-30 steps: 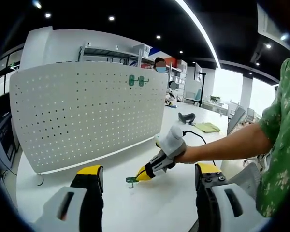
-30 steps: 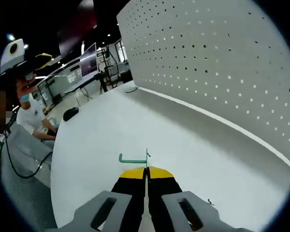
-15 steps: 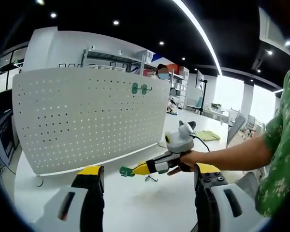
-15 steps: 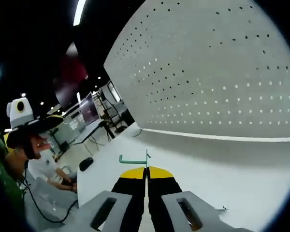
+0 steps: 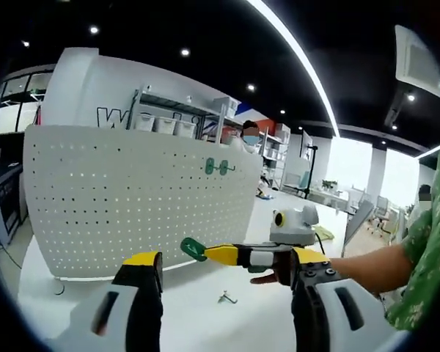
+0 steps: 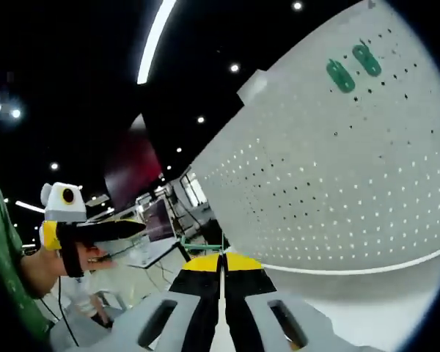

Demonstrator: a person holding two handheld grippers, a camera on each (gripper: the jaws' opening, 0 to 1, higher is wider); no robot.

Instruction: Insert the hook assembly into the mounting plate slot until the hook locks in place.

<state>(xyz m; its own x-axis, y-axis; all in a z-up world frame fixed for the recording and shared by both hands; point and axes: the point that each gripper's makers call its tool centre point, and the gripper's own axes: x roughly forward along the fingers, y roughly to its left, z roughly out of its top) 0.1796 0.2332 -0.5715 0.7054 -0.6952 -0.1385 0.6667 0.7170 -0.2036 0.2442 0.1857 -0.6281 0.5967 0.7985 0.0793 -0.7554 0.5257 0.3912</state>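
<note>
White table (image 5: 205, 330) carries an upright pegboard (image 5: 132, 205), two green hooks (image 6: 352, 66) already mounted near its top edge. Right gripper (image 5: 205, 254), jaws clamped on a green hook (image 5: 192, 248), is raised off the table, apart from the board. Left gripper (image 5: 224, 279) idle, jaws apart. Risk: thin hook twisting in the grip, missing its holes. A small metal part (image 5: 226, 297) lies loose below.

Both views face the shared pegboard (image 5: 132, 205) (image 6: 337, 183), right nearer.
</note>
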